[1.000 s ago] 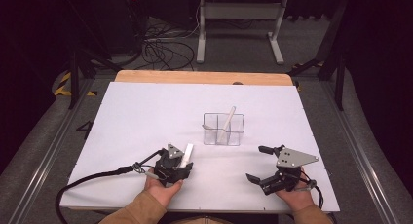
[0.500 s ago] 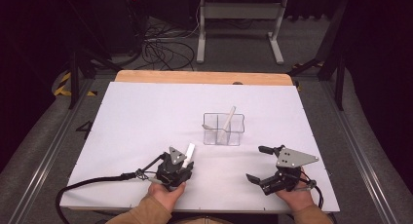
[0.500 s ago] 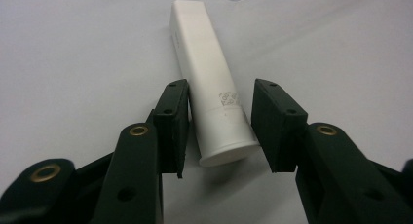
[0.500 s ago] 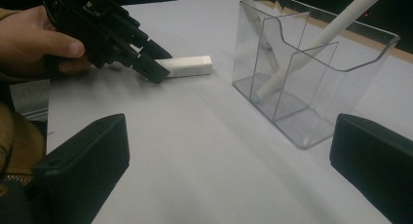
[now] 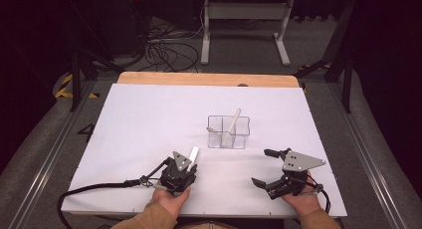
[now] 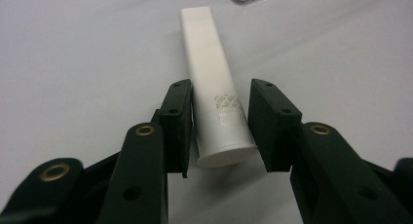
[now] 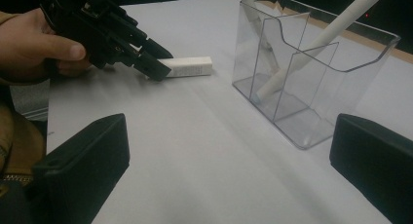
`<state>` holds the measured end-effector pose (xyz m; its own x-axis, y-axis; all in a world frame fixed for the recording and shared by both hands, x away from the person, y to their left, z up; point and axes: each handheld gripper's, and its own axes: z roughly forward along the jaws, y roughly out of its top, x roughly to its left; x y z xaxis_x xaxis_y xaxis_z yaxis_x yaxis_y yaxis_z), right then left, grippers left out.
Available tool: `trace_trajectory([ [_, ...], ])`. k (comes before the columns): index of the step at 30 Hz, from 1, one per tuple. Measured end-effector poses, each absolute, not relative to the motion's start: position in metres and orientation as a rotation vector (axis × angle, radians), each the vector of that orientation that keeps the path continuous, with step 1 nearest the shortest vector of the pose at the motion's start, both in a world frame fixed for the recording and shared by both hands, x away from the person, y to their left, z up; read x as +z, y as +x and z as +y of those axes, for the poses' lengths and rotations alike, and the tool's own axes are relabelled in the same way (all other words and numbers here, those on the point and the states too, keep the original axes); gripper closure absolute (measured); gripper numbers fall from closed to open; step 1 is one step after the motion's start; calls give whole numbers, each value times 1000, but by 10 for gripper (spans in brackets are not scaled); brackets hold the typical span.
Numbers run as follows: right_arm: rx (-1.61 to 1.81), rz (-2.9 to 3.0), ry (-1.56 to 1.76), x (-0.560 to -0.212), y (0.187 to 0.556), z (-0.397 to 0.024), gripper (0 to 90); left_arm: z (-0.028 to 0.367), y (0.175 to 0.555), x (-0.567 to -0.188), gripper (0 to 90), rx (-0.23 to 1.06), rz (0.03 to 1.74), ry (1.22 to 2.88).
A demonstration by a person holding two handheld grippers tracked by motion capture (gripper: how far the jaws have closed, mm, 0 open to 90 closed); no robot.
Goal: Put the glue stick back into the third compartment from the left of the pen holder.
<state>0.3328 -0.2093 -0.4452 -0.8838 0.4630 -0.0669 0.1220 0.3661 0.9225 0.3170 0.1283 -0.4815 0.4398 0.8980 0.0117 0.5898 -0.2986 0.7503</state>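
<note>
White tube (image 6: 216, 97) is lying flat on the white table (image 5: 139, 119), near the front edge, just in front-left of the clear plastic organizer (image 5: 228, 132). Left gripper (image 6: 220, 124) is straddling the tube's capped end, one black pad on either side; the jaws have just been closing around it. In the left gripper view the left pad looks to be touching the tube wall, while a thin gap is showing at the right pad (so not yet pinching, by my reading). Low, nearly level approach probably suits a thing lying on its side.

The organizer is holding two more white tubes (image 7: 311, 44), each leaning slantwise in a compartment, which suggests where this one is going.

Right gripper (image 5: 268, 167) is resting on the table at the front right, jaws standing wide apart and holding nothing, pointing toward the organizer, likely waiting or ready to steady it.
</note>
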Motion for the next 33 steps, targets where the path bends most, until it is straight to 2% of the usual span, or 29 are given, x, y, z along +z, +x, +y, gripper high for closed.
trace_trajectory([
  [17, 1531, 2317, 513, -445, 332, -209, 14, 130, 317, -478, 667, 561, 1222, 1991],
  [33, 1535, 2312, 514, -444, 333, -210, 13, 148, 318, -445, 669, 538, 1123, 2018],
])
